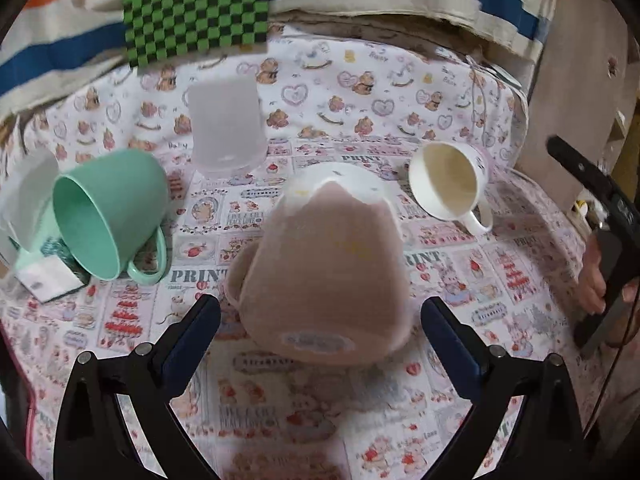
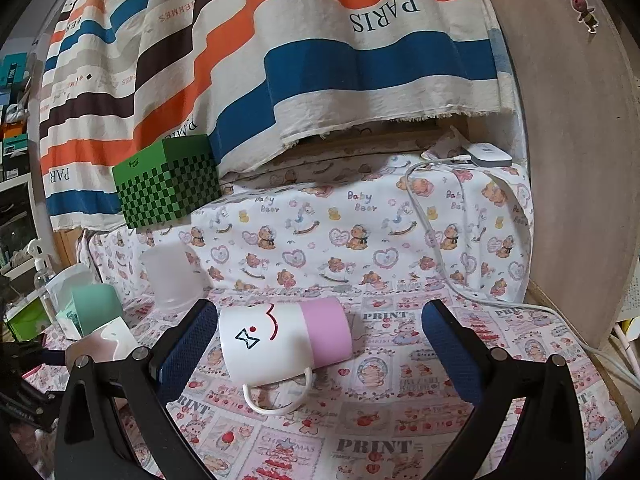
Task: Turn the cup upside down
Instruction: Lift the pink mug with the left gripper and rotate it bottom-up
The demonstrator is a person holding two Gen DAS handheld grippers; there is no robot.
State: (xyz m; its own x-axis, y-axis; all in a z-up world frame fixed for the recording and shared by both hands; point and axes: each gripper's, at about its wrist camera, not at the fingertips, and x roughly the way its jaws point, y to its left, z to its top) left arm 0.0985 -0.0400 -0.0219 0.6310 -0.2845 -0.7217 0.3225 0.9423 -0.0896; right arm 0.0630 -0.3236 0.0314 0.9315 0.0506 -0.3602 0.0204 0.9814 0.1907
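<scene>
- Your left tool is wide open, and the pinkish mug sits right between the fingers, rim down on the worktop by the look of it, so that one seems flipped already.
- Your right tool is open too, straddling the white-and-pink mug, which lies on its side with the handle pointing back at you.
- Close on that glossy round body off-centre and it'll probably roll or squirt out. The cloth could bunch up as well.
- Farther off in the left view, the white teacup and green mug are tipped over, so swing wide and you'll knock them.
- The frosted cup at the back stands upside down.
</scene>
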